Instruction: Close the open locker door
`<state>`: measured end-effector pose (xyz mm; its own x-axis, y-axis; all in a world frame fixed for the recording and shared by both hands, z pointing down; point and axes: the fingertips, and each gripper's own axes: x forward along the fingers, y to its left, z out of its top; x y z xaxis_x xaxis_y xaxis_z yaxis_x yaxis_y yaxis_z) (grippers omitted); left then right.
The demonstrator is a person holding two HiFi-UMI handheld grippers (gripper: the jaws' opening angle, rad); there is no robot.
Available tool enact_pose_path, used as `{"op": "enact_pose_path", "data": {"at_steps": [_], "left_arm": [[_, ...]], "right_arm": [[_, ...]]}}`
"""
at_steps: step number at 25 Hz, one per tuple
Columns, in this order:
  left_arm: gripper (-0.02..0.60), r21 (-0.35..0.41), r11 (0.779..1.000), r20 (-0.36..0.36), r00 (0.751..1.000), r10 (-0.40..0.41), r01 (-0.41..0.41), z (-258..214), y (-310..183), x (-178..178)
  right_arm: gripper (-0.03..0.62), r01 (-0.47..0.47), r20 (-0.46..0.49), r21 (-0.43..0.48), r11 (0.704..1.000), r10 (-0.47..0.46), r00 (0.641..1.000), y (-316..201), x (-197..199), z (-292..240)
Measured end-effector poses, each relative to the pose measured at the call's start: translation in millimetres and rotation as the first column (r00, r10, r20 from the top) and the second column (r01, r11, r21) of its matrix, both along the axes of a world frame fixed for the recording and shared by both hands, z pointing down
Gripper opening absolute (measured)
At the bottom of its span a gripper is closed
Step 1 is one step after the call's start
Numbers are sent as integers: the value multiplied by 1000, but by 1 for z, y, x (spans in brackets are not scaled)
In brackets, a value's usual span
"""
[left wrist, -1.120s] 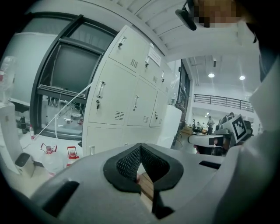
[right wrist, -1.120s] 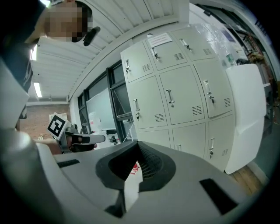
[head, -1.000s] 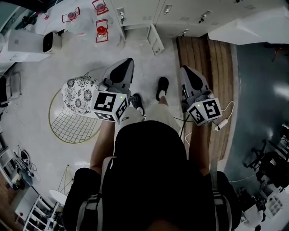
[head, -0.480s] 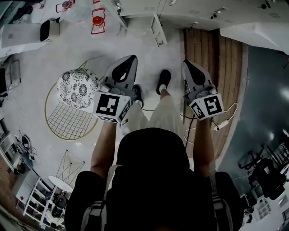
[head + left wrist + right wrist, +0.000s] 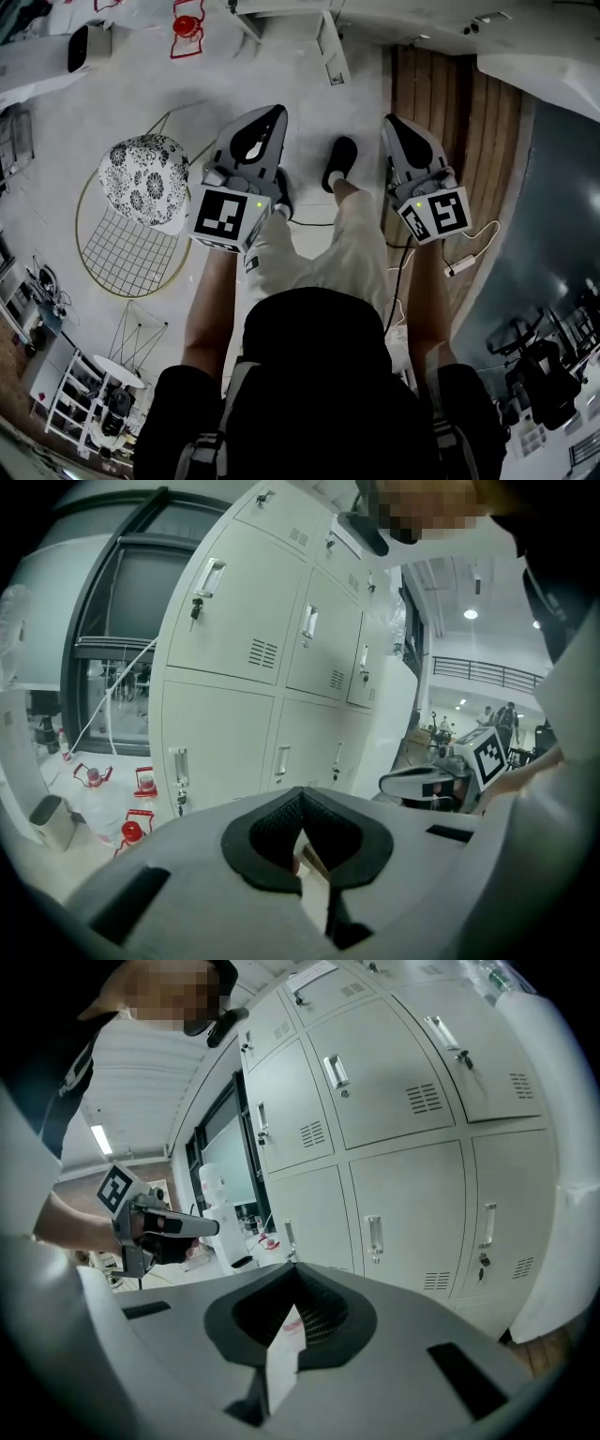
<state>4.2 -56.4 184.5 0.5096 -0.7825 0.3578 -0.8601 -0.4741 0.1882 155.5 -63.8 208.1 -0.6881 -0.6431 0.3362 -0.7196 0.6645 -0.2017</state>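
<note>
A row of grey lockers runs along the top of the head view. One open locker door sticks out from it toward me. In the left gripper view, that door shows as a pale panel right of the shut lockers. My left gripper points at the lockers, left of the door and well short of it. Its jaws are shut and hold nothing. My right gripper is level with it, right of the door. It is shut and empty, facing shut lockers.
A round wire chair with a patterned cushion stands left of my left arm. Red-capped jugs sit by the lockers at the top left. A wooden floor strip and a white cable plug lie to the right. My shoe is between the grippers.
Both grippers have sunk lower, still side by side. In the head view the lockers and the open door have slid up to the top edge. The jaws look the same.
</note>
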Motion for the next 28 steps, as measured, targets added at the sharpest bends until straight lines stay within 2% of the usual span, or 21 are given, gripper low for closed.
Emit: {"op": "enact_pose_path", "data": {"at_steps": [7,15,24,28], "left_arm": [[17,6,999,22,999,40,-40,86,-24,1],[17,-43,999,-2,1000,7,-7,184,-40,-9],[17,52,998,31,999,26,-27,296,-57,-17],[17,67,998,33,999,9,-11,342,-62,-19]], "right_arm": [[3,26,-14,55,998,-25,1000,-19,3,66],[3,20,-45,81,996,-17,999,-26,16,150],[4,52,-77,103,993,-44,996,-31,28,263],[3,49,-90,133,990,-37,995,-35,35,302]]}}
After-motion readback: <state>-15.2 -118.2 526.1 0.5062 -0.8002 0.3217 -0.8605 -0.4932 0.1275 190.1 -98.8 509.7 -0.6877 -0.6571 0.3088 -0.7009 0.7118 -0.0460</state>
